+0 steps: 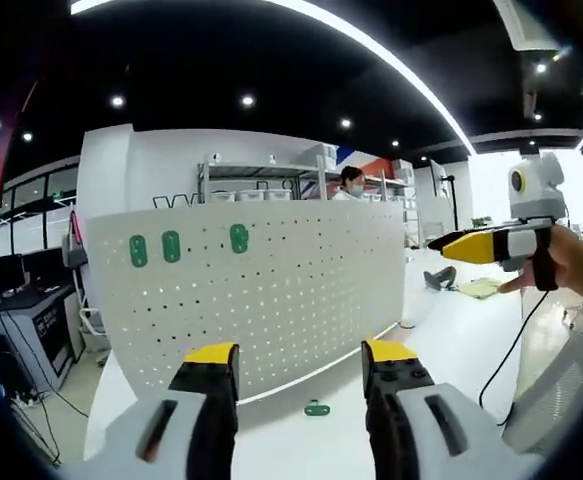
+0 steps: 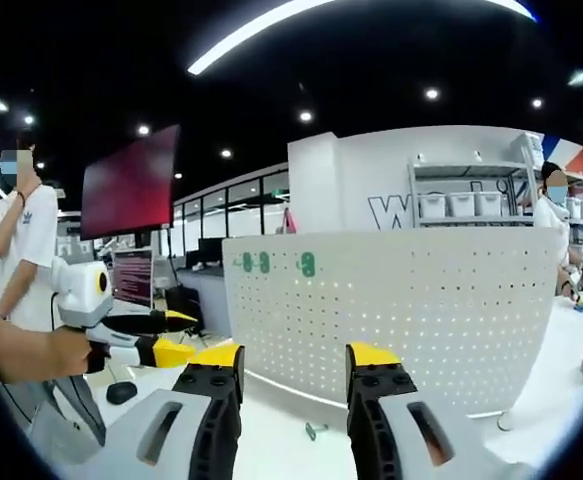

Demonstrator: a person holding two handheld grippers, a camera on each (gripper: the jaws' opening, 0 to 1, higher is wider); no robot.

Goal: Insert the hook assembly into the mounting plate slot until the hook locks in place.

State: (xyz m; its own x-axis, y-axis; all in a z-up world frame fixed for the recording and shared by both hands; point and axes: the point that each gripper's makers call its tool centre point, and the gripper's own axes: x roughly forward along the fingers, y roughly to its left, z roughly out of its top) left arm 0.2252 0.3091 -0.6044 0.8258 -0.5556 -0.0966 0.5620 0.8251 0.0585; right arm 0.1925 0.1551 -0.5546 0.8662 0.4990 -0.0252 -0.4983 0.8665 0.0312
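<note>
Left gripper [image 1: 301, 365] and right gripper [image 2: 294, 365]: jaws spread, holding nothing. Small green plastic hook [image 1: 317, 408] lies on white table [image 1: 451, 350] at 6 o'clock of upright white perforated mounting plate [image 1: 271, 290]. Risk: flat, small hook slips from pinch; plate tips under push.

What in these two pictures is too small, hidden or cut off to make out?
- Loose green hook on the table: too small in both views to show its shape.
- Three green hooks on the pegboard: too small to tell if locked.
- Pegboard's back: hidden by its own face.
- Right tongs in the left gripper view: side-on, gap unreadable.
</note>
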